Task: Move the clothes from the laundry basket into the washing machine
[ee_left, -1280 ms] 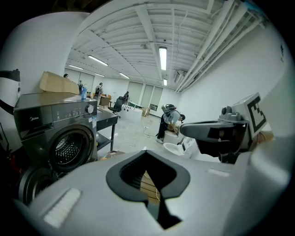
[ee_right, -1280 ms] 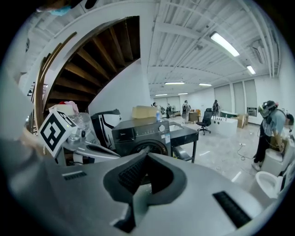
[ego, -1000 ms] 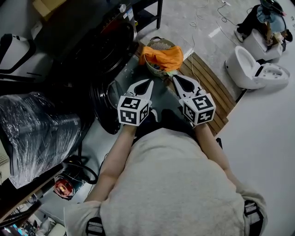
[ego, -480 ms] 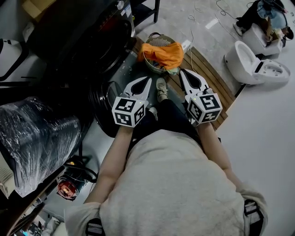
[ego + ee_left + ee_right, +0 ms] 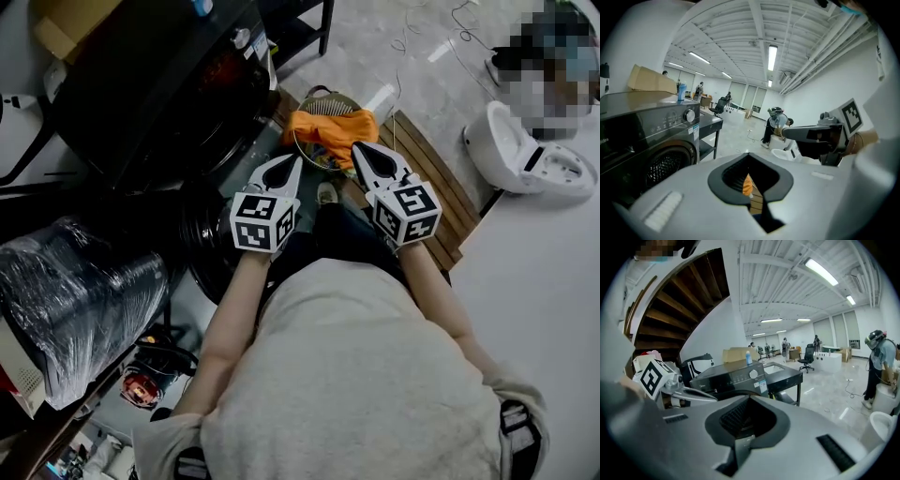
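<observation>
Left tongs [image 5: 292,167] and right tongs [image 5: 361,152] pressed together on nothing, held side by side with tips close to the laundry basket [image 5: 323,97]. Shows orange clothes [image 5: 328,127] heaped in that basket, just beside the dark washing machine [image 5: 159,94].

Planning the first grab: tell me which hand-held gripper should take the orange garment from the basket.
Left, probably: the left hand-held gripper sights the orange garment through its shut jaws; the right hand-held gripper faces the washing machine.
</observation>
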